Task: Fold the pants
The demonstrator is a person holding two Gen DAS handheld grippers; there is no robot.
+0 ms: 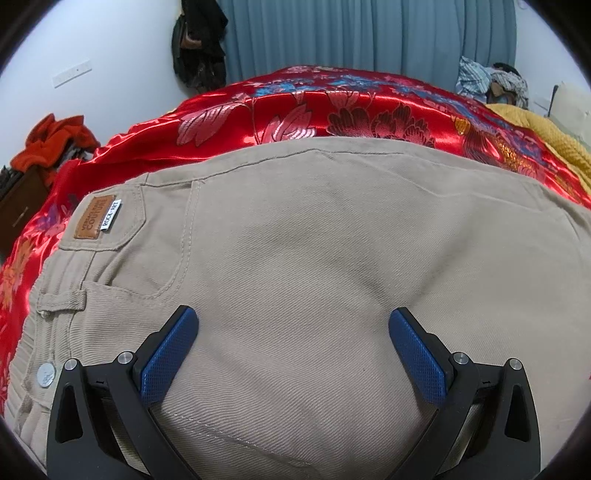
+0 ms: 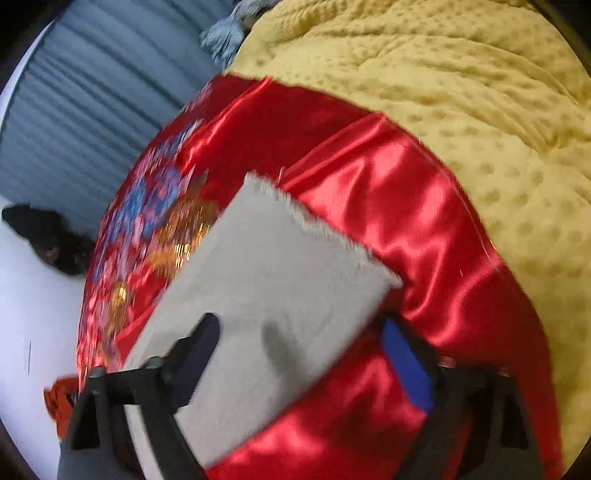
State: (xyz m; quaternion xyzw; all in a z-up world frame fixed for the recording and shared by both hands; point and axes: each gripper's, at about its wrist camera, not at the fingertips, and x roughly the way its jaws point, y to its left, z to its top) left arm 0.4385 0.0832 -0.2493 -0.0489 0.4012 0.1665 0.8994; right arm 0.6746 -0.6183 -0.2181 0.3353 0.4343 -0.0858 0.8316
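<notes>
Beige pants [image 1: 314, 240] lie flat on a red satin bedspread [image 1: 295, 107], with the waistband, a brown leather label [image 1: 94, 218] and a metal button [image 1: 46, 374] at the left. My left gripper [image 1: 293, 315] hovers over the seat of the pants, open, with nothing pinched between its blue pads [image 1: 168, 354]. The right wrist view is blurred. It shows the frayed hem end of a pant leg [image 2: 277, 280] on the bedspread [image 2: 388, 206]. My right gripper [image 2: 301, 323] stands open astride it, its right pad [image 2: 404, 365] beside the fabric's edge.
A yellow textured blanket [image 2: 461, 110] covers the bed beyond the red spread. Blue-grey curtains [image 1: 369, 33] hang behind the bed. Orange clothes [image 1: 55, 136] are piled at the left, dark clothing [image 1: 199, 44] hangs on the wall, and crumpled garments [image 1: 491, 81] sit at the far right.
</notes>
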